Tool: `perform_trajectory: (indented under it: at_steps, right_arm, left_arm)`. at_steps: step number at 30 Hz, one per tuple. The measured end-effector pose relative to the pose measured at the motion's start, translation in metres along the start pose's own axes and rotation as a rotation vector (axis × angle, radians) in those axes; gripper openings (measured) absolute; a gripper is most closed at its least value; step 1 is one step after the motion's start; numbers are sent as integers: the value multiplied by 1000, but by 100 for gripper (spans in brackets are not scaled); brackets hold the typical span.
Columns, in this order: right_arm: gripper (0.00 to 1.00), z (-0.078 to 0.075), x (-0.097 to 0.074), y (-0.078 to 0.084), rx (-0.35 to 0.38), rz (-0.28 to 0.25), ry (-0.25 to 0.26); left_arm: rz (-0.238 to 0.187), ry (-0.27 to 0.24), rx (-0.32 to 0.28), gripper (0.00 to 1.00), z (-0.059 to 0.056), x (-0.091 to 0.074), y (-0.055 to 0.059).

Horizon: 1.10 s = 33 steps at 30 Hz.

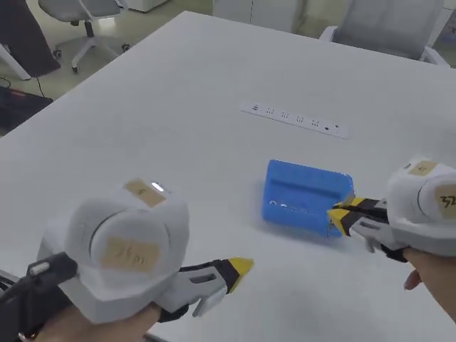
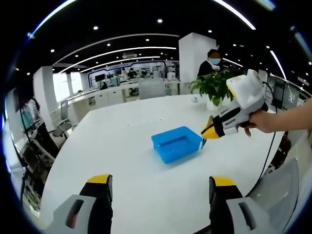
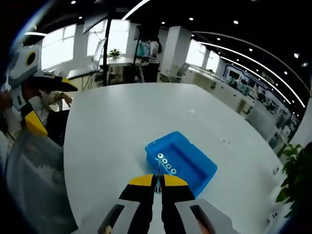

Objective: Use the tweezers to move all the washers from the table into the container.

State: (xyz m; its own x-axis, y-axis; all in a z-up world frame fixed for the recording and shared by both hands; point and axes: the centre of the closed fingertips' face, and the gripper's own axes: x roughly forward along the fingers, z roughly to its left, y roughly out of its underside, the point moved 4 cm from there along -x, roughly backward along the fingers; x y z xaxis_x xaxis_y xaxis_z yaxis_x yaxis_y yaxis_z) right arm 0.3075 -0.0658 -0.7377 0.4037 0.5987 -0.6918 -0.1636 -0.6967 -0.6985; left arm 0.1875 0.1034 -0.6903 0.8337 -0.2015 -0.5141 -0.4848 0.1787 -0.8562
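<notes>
A blue container (image 1: 306, 187) (image 2: 175, 144) (image 3: 192, 168) sits on the white table (image 1: 178, 128). Several washers (image 3: 166, 164) lie in a row inside it near one wall. My right gripper (image 1: 333, 215) (image 3: 157, 181) (image 2: 208, 132) hovers at the container's near right edge, shut on thin tweezers (image 3: 158, 171) whose tip points down over the washers. My left gripper (image 1: 239, 271) (image 2: 161, 187) is open with nothing between its fingers, held low at the front left, apart from the container. It also appears at the left of the right gripper view (image 3: 46, 105).
A white power strip (image 1: 293, 119) lies on the table beyond the container. Office chairs (image 1: 82, 14) stand past the far edges. A potted plant (image 2: 214, 87) and a standing person (image 2: 212, 63) are behind the table.
</notes>
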Motion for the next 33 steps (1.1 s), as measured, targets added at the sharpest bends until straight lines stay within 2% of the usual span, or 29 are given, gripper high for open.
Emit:
perform_trajectory:
  at_steps: [4,8,12,20,22,24,27,33]
  right_arm:
    - [1,16,8,20,-42,96,-62]
    - [1,24,20,32,-64,145,-87]
    - [1,35,31,42,-138,207,-134]
    - [1,49,48,36,-264,235,-197]
    - [1,53,55,35,-340,251,-225]
    - [1,58,62,34,-375,265,-244]
    - [1,66,72,36,-459,289,-306]
    - [2,74,85,39,-466,336,-364]
  left_arm:
    - [-15,-3,-9,81,0,-2,-1]
    - [-24,-1,-15,81,-1,-4,-1]
    - [-28,0,-22,81,-1,-7,1]
    - [-29,-9,-33,80,1,-10,6]
    - [-29,-12,-39,80,3,-11,7]
    - [-30,-15,-44,80,4,-12,8]
    - [-30,-17,-55,81,6,-13,11]
    - [-13,-28,-60,81,10,-15,19]
